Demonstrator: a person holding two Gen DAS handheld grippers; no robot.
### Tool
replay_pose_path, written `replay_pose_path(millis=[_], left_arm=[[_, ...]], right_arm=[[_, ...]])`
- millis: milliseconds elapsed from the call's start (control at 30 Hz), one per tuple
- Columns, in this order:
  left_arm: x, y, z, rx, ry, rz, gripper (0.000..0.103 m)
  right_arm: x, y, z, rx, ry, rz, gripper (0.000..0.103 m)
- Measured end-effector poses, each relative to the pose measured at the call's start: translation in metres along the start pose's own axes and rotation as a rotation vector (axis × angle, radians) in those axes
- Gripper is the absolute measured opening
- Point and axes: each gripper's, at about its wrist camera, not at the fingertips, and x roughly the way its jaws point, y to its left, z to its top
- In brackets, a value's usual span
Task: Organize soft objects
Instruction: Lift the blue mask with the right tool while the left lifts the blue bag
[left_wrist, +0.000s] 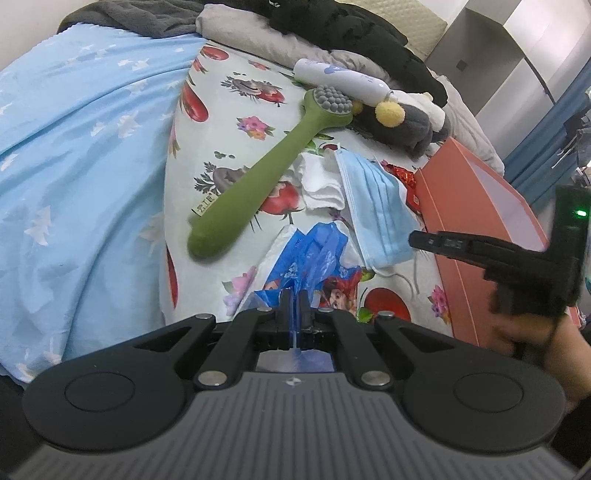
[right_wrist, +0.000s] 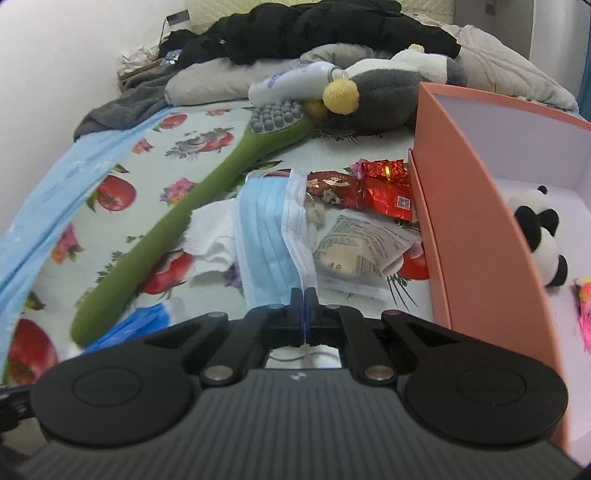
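**Both tongs clamped, the box waits on the right**

Left tongs are pinched tight on the blue plastic bag — the film runs straight up between the two tips and spills out ahead onto the bed. Over to the right tongs, tips pressed together at the near edge of the blue face mask; a sliver of blue shows in the seam, and a white ear loop curls just below, so I'd call it a grip on the mask's near hem, though the view is tight.

Here's what the next move hangs on — the orange box stands open just right of the right tongs, its wall rising beside the mask, with the panda plush already inside. The mask lies long axis running near to far, straight ahead of the right tongs. That hand is clearly the nearer to the box; the left sits further left, with the green massage brush angling far-right beyond its bag. A lift and a swing right looks like the right hand's call
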Motion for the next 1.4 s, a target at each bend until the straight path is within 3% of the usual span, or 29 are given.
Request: replay_pose_path(millis=[433, 867, 900, 933, 967, 1000, 1033, 1200, 1400], left_arm=[[-0.011, -0.007, -0.011, 0.012, 0.004, -0.015, 0.001], [-0.016, -0.018, -0.023, 0.065, 0.057, -0.045, 0.006], [-0.016, -0.017, -0.023, 0.064, 0.065, -0.048, 0.009], [-0.016, -0.017, -0.022, 0.057, 0.067, -0.054, 0.023], [-0.017, -0.016, -0.021, 0.05, 0.062, -0.061, 0.043], [-0.018, -0.016, -0.021, 0.049, 0.052, -0.066, 0.047], [-0.019, -0.016, -0.02, 0.054, 0.043, -0.067, 0.048], [-0.01, -0.023, -0.014, 0.092, 0.048, -0.06, 0.048], [0.008, -0.032, -0.008, 0.131, 0.065, -0.051, 0.048]], right_arm=[[-0.033, -0.004, -0.027, 0.027, 0.046, 0.045, 0.004], [-0.084, -0.01, -0.074, 0.036, 0.121, 0.003, 0.008], [-0.085, -0.011, -0.073, 0.036, 0.123, -0.004, 0.012], [-0.086, -0.01, -0.073, 0.031, 0.12, -0.018, 0.017], [-0.089, -0.009, -0.072, 0.023, 0.108, -0.03, 0.037], [-0.092, -0.009, -0.07, 0.02, 0.089, -0.031, 0.052], [-0.095, -0.008, -0.069, 0.017, 0.066, -0.024, 0.056], [-0.087, 0.007, -0.064, -0.074, 0.012, 0.032, 0.057], [-0.055, 0.016, -0.062, -0.126, 0.001, 0.024, 0.057]])
